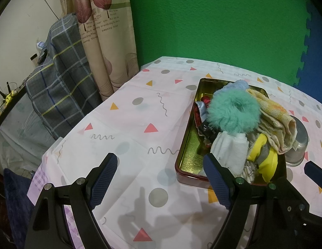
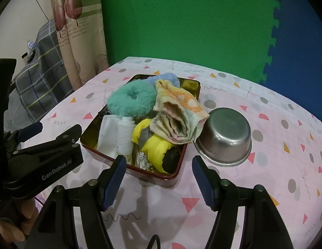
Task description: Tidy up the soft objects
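Both claws wide over the table, tin heaped ahead

Left gripper point(image 1: 161, 181) gapes wide and holds nothing; right gripper point(image 2: 158, 181) likewise, above the patterned tablecloth point(image 2: 264, 166). Just ahead between them sits a tin tray point(image 2: 177, 174) heaped with a teal fluffy scrunchie point(image 2: 131, 99), folded towel point(image 2: 179, 116), white cloths point(image 2: 117, 137) and yellow fabric point(image 2: 154, 147). Right of it, touching, an upturned steel bowl point(image 2: 225, 132).

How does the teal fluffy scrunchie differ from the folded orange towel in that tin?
The teal scrunchie is a round, furry ring in one colour; the orange towel is flat-woven, folded in layers and patterned with pale dots. The scrunchie sits inside the tin, while the towel droops over its rim toward the steel bowl. Both are soft and lie atop the pile.
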A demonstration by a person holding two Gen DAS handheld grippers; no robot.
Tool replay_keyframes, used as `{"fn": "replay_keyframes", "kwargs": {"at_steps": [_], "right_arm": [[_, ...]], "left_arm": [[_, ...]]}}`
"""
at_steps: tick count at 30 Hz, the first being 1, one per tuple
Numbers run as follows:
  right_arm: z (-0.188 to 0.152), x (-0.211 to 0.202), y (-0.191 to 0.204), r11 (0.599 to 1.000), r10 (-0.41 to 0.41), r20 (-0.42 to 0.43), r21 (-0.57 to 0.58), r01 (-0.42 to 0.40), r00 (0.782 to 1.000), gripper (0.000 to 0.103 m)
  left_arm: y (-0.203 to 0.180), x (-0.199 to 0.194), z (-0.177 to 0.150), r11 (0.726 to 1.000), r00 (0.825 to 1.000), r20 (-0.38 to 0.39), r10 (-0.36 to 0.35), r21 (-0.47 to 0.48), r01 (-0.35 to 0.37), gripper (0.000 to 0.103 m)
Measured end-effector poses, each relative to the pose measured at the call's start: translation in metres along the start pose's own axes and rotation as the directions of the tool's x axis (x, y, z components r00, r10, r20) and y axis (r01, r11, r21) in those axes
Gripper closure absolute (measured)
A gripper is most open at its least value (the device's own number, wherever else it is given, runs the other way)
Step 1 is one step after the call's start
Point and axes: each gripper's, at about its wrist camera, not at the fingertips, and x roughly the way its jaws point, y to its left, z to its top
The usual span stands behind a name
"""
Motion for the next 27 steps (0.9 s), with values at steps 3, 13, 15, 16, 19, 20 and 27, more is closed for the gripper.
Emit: {"fn": "replay_keyframes", "kwargs": {"at_steps": [3, 13, 15, 16, 19, 20, 27], "right_arm": [[-0.0004, 0.0003, -0.0001, 1.000, -0.002, -0.003, -0.001, 0.002, 1.000, 0.035], [-0.0004, 0.0007, 0.0013, 1.000, -0.002, -0.007, -0.005, 0.002, 1.000, 0.035], [-0.0005, 0.0008, 0.0012, 1.000, -0.002, -0.009, -0.004, 0.002, 1.000, 0.035], [-0.0005, 0.0008, 0.0012, 1.000, -0.002, -0.009, -0.002, 0.002, 1.000, 0.035], [-0.0004, 0.0009, 0.0009, 1.000, -0.001, -0.011, 0.001, 0.001, 1.000, 0.036], [-0.0003, 0.0006, 0.0007, 1.000, -0.001, -0.010, 0.002, 0.001, 1.000, 0.035], [-0.0007, 0.0005, 0.0002, 1.000, -0.002, -0.007, 0.001, 0.002, 1.000, 0.035]], "left_arm": [[-0.0001, 0.0002, 0.0001, 1.000, 1.000, -0.001, 0.001, 0.000, -0.001, 0.021], [-0.0009, 0.0002, -0.0004, 1.000, 1.000, 0.002, -0.002, 0.003, 0.002, 0.021], [-0.0013, -0.0001, -0.0009, 1.000, 1.000, 0.005, -0.013, 0.003, 0.013, 0.021], [-0.0012, -0.0003, -0.0009, 1.000, 1.000, 0.007, -0.014, 0.003, 0.014, 0.021], [-0.0026, -0.0008, -0.0012, 1.000, 1.000, 0.012, -0.016, 0.011, 0.016, 0.021], [-0.0029, -0.0008, -0.0016, 1.000, 1.000, 0.012, -0.013, 0.014, 0.013, 0.021], [-0.0045, -0.0027, -0.0007, 1.000, 1.000, 0.018, -0.016, 0.028, 0.015, 0.021]]}}
